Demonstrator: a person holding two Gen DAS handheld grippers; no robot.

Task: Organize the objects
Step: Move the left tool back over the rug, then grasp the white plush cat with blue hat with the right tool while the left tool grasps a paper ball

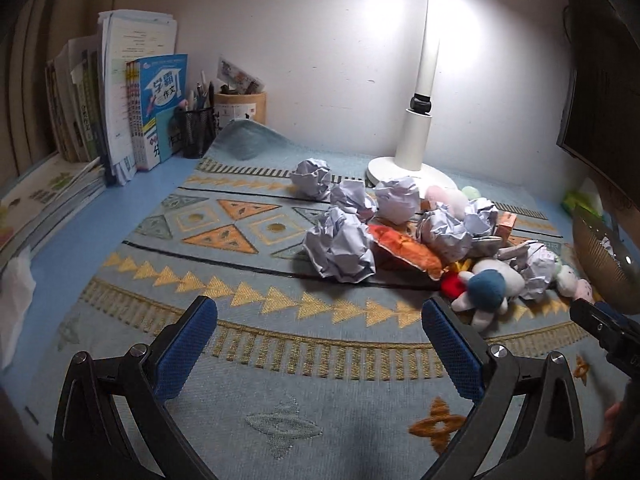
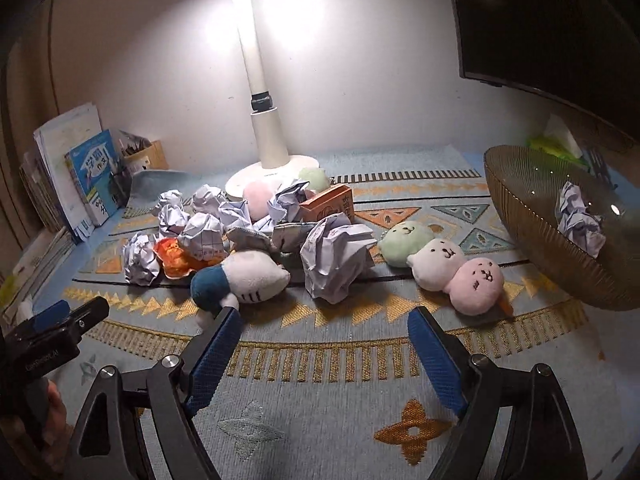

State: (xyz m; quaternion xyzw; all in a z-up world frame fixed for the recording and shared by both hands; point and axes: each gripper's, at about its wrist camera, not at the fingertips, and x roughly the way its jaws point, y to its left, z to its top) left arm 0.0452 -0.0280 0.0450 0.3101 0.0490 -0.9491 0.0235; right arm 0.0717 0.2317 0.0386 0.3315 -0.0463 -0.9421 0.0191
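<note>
Several crumpled paper balls [image 1: 340, 250] [image 2: 334, 258] lie heaped mid-desk on a patterned mat [image 1: 280, 360] [image 2: 320, 400], mixed with an orange wrapper [image 1: 404, 250] [image 2: 176, 258], a small orange box [image 2: 328, 204] and a white-and-blue plush [image 1: 490, 286] [image 2: 244, 276]. A three-ball plush of green, white and pink [image 2: 440, 258] lies to the right. One paper ball [image 2: 578, 222] sits in the amber glass bowl [image 2: 532, 208] [image 1: 600, 264]. My left gripper [image 1: 320, 320] hangs open over bare mat, short of the heap. My right gripper [image 2: 324, 324] is open too, nothing between its fingers.
A white lamp [image 1: 416, 136] [image 2: 266, 148] stands behind the heap. Books [image 1: 156, 112] [image 2: 94, 176], a mesh pen cup [image 1: 196, 130] and a wooden holder [image 1: 240, 108] line the back left. A dark monitor [image 2: 552, 24] hangs at upper right. Tissue [image 1: 16, 300] lies far left.
</note>
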